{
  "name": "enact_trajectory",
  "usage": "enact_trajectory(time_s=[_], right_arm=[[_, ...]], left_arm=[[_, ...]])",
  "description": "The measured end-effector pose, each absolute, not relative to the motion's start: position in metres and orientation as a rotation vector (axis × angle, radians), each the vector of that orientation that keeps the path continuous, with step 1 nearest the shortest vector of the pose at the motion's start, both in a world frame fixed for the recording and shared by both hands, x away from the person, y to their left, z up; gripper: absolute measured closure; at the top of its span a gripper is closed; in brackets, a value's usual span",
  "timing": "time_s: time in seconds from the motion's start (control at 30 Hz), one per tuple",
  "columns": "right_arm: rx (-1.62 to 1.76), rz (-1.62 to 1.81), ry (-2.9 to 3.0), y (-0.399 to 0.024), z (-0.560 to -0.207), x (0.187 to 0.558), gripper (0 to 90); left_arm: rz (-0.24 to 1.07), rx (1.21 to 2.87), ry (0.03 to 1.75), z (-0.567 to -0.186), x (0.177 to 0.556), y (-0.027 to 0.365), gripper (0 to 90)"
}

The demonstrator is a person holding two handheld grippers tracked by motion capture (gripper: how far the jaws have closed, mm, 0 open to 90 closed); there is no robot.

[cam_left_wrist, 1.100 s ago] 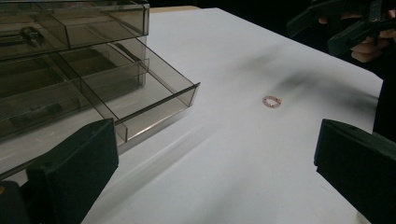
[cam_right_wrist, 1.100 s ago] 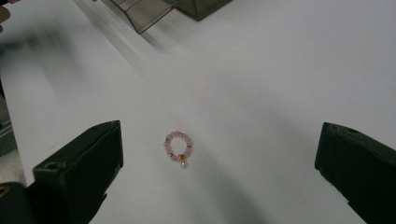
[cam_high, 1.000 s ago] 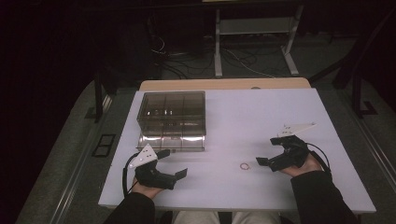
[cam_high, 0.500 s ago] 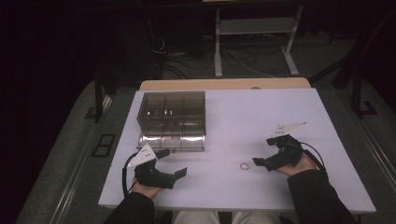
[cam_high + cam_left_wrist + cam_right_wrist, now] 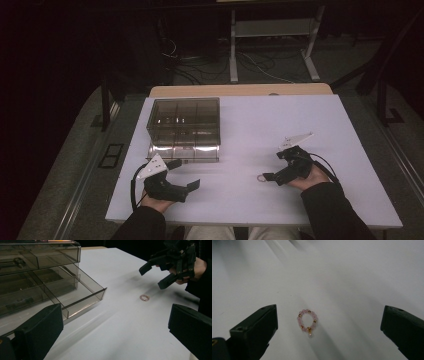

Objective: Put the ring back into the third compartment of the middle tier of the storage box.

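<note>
With its jaws spread wide and holding nothing, the right gripper [image 5: 329, 333] should drop straight down so the small pink beaded ring with gold spacers [image 5: 307, 321], lying flat on the white table [image 5: 362, 277] between and just beyond the fingertips [image 5: 265, 317], gets pinched centrally.

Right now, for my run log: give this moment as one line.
right gripper: open, facing bead ring | ring: flat on table, unheld | left gripper: open | organizer drawer: open
</note>
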State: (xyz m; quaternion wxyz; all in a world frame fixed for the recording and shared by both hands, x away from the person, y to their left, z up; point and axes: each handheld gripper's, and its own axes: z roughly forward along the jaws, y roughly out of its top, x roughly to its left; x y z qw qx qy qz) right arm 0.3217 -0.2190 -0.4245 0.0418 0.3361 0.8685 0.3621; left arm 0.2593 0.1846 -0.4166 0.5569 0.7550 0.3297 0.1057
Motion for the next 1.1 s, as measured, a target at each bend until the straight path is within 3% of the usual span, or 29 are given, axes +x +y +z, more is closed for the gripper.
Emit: enact_trajectory(time_s=[0.53,0.63,0.8,0.87,1.1], right_arm=[[0.977,1.050,2.692,-0.203,-0.436,0.327,0.5],[0.946,1.082,2.713,-0.204,-0.436,0.327,14.6],[0.926,1.071,2.707,-0.201,-0.436,0.328,14.8],[0.912,1.069,2.719,-0.202,-0.437,0.328,23.2],[0.885,1.066,2.735,-0.202,-0.436,0.328,39.5]], left_arm=[[0.249,1.777,0.775,-0.417,0.260,0.185,0.0],[0.247,1.781,0.775,-0.417,0.260,0.185,0.0],[0.246,1.781,0.775,-0.417,0.260,0.185,0.0],[0.246,1.781,0.775,-0.417,0.260,0.185,0.0],[0.244,1.782,0.774,-0.417,0.260,0.185,0.0]])
